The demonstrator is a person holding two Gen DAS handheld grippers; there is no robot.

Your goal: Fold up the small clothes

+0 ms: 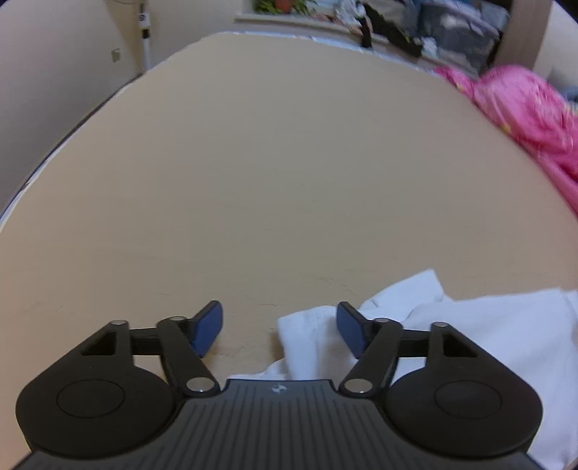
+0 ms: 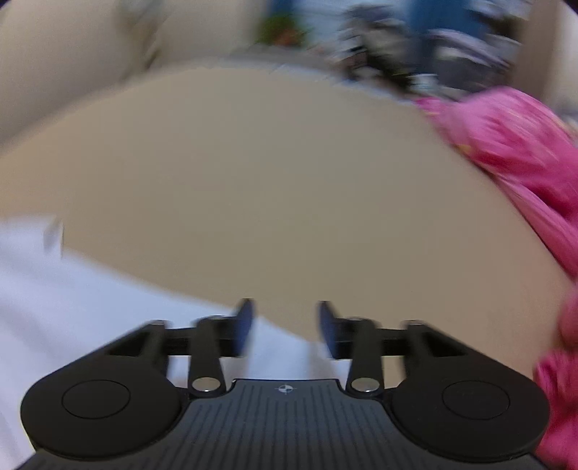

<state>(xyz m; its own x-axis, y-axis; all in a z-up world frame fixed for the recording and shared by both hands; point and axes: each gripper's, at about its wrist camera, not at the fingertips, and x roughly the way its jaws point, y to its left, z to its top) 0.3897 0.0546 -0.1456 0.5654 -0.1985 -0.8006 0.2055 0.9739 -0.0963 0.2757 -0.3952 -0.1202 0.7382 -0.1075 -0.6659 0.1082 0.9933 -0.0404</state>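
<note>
A white garment (image 1: 469, 343) lies crumpled on the tan table (image 1: 271, 162), at the lower right of the left wrist view. My left gripper (image 1: 280, 327) stands open above its left corner, and a fold of the cloth lies loose between the blue pads, nearer the right one. In the blurred right wrist view the same white garment (image 2: 72, 300) fills the lower left. My right gripper (image 2: 285, 325) hangs open over its right edge, with white cloth below the gap and nothing pressed between the pads.
A heap of pink clothes (image 1: 523, 108) lies at the table's right side, seen also as pink clothes (image 2: 513, 152) in the right wrist view. Behind the table's far edge stand dark bags and clutter (image 1: 433, 25), a plant (image 1: 281, 5) and a white fan pole (image 1: 144, 36).
</note>
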